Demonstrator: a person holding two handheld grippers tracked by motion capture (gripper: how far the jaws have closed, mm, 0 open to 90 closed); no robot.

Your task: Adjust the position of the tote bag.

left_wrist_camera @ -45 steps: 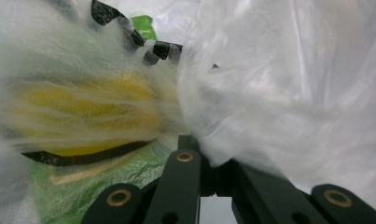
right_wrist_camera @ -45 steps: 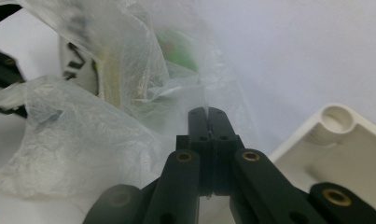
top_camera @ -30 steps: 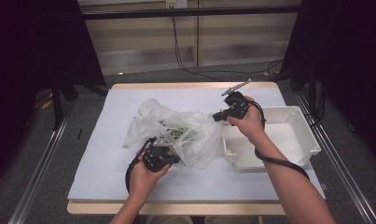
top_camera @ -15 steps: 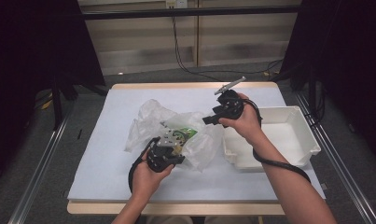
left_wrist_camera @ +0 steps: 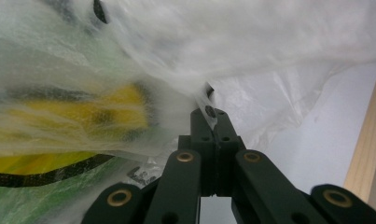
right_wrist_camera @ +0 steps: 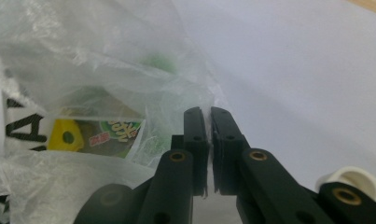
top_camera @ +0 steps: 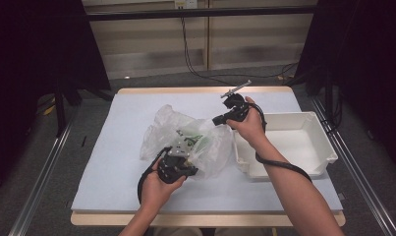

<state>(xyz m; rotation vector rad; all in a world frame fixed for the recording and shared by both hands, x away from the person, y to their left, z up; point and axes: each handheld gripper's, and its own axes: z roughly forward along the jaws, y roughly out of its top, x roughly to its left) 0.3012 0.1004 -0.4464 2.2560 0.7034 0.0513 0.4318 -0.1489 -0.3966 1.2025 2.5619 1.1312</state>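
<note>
The left claw [top_camera: 182,156] is clamped on the plastic bag [top_camera: 195,140] mid-tabletop, anchoring it. The right claw [top_camera: 219,120], just closing, seems to pinch the bag's far edge, probably to spread its mouth.

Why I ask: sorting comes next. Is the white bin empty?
Empty as far as shown: the white bin has a bare floor, and the plastic bag lies beside it.

Plastic bag [top_camera: 195,142] on table [top_camera: 112,167], bin [top_camera: 303,142] right

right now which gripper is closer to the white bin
Right. The right gripper is at the bag's far edge, just left of the bin; the left gripper is farther left, across the bag.
</note>
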